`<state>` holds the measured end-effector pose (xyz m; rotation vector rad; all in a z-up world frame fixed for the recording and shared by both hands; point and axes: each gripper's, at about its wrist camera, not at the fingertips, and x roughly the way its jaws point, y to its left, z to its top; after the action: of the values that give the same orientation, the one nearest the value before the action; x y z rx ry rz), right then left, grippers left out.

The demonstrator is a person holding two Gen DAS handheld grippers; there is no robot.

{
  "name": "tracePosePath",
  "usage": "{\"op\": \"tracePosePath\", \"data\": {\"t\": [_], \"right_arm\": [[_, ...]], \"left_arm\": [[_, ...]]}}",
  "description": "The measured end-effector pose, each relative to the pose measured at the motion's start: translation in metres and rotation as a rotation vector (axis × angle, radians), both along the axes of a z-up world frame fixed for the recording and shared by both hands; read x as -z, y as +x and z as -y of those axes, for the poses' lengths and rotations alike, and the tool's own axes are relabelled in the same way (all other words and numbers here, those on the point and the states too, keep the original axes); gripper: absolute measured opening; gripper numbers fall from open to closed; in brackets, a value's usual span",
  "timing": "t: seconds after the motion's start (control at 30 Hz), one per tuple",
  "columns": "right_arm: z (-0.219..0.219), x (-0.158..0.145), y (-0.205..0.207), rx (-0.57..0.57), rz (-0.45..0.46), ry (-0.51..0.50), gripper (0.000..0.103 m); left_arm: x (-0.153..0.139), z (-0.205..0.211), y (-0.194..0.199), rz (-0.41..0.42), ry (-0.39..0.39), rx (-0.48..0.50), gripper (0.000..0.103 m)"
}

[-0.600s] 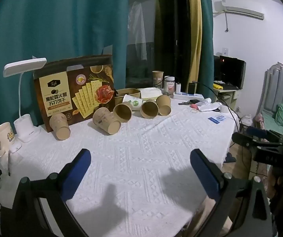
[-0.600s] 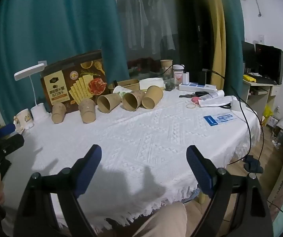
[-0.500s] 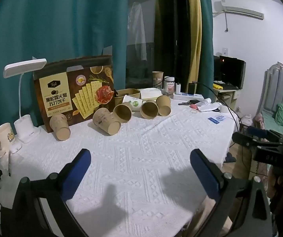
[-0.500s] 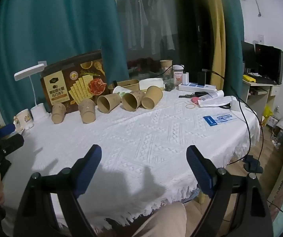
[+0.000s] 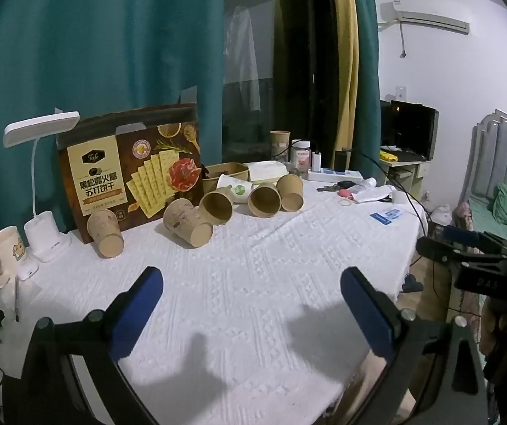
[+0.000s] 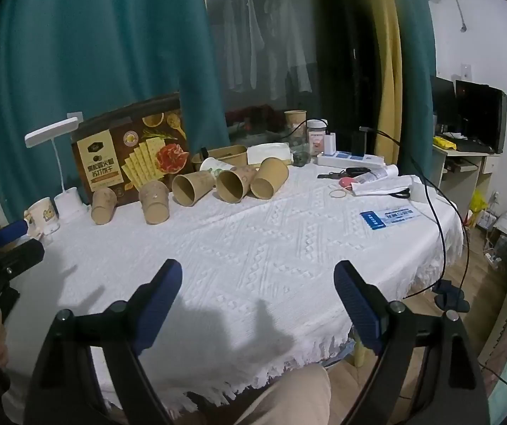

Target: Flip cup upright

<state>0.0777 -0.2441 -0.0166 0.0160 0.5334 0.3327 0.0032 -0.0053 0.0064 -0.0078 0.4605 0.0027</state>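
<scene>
Several brown paper cups stand in a row at the far side of the white tablecloth [image 5: 253, 283]. The leftmost cup [image 5: 105, 233] and the one beside it [image 5: 186, 224] stand mouth down; three more [image 5: 217, 206] [image 5: 264, 199] [image 5: 290, 192] lie on their sides with mouths toward me. In the right wrist view the same row runs from one upside-down cup [image 6: 103, 205] and its neighbour [image 6: 154, 202] to the lying cups [image 6: 193, 187] [image 6: 235, 184] [image 6: 269, 178]. My left gripper [image 5: 251, 304] is open and empty above the near cloth. My right gripper [image 6: 257, 299] is open and empty near the front edge.
A cracker box [image 5: 129, 173] stands behind the cups. A white desk lamp [image 5: 40, 191] and a mug [image 5: 5, 253] are at the left. A paper bowl [image 5: 225, 173], jars, a power strip [image 6: 349, 158], keys, papers and a blue card [image 6: 388, 216] lie at the back right.
</scene>
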Motion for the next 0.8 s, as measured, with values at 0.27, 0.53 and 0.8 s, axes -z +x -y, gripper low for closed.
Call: {"op": "tracePosePath", "data": {"t": [0.27, 0.53, 0.8], "right_arm": [[0.0002, -0.0001, 0.0027, 0.001, 0.001, -0.001, 0.086], [0.0002, -0.0004, 0.0033, 0.003, 0.001, -0.002, 0.086], [0.0012, -0.0003, 0.0042, 0.002, 0.001, -0.002, 0.086]], "left_arm": [[-0.0047, 0.0029, 0.0033, 0.001, 0.006, 0.008, 0.1], [-0.0047, 0.0032, 0.003, 0.002, 0.007, 0.007, 0.1], [-0.0044, 0.0034, 0.0029, 0.003, 0.006, 0.008, 0.1]]}}
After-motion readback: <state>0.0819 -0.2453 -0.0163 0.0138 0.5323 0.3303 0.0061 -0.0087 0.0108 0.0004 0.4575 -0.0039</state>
